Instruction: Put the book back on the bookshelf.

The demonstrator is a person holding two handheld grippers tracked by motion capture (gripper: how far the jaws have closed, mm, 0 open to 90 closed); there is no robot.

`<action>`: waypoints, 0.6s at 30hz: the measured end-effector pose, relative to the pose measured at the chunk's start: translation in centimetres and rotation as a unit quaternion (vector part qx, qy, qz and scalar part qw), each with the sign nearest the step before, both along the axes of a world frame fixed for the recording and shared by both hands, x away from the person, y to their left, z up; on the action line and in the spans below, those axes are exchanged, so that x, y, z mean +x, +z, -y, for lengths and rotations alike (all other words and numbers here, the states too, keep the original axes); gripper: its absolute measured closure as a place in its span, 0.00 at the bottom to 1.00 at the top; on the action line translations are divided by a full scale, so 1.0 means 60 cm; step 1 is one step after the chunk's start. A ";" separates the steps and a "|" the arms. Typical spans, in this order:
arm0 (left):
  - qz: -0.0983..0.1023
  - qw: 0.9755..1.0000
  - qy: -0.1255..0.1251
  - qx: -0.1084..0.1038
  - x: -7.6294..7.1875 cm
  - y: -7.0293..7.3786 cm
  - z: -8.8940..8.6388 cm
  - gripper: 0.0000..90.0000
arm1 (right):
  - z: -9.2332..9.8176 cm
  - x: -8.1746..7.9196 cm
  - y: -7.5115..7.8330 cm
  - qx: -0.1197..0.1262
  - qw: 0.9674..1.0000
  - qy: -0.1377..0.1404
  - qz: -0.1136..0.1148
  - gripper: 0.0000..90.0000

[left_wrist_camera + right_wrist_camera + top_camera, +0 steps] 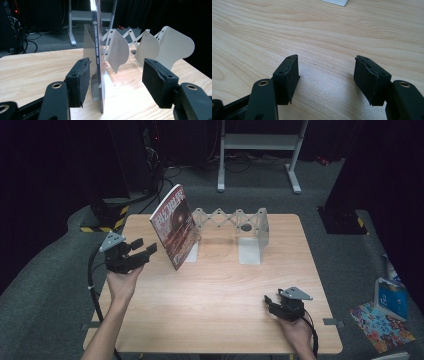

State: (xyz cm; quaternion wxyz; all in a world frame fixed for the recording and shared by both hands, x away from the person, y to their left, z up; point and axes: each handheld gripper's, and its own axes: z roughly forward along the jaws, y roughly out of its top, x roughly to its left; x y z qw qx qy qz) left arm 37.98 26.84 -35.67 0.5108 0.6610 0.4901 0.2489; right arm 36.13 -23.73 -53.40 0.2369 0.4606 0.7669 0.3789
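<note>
A thin book with a red cover [174, 225] stands tilted on the wooden table [225, 290], leaning at the left end of a metal accordion book rack [235, 220]. My left gripper [145, 245] is level at the book's near edge. In the left gripper view the book's spine [97, 50] runs between the jaws of my left gripper [118, 65], close beside the left pad [80, 80], with a wide gap to the right pad [157, 80]. The rack's plates [172, 47] stand behind. My right gripper [269, 304] rests low at the table's front right, open [327, 61] over bare wood.
A white metal stand [260, 142] and cables are on the floor beyond the table. A yellow-and-black striped base [107, 220] sits past the left corner. A blue box [392, 297] and a colourful sheet [382, 325] lie on the floor at right.
</note>
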 end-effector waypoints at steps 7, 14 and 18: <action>-0.004 1.000 -0.010 -0.016 -0.008 -0.009 0.000 0.44 | 0.000 0.000 0.000 0.000 1.000 0.000 0.000 0.41; -0.009 0.999 -0.019 -0.027 -0.016 -0.024 0.003 0.44 | 0.000 0.000 0.000 0.000 1.000 0.000 0.000 0.41; -0.010 0.999 -0.022 -0.030 -0.019 -0.030 0.004 0.44 | 0.000 0.000 0.000 0.000 1.000 0.000 0.000 0.41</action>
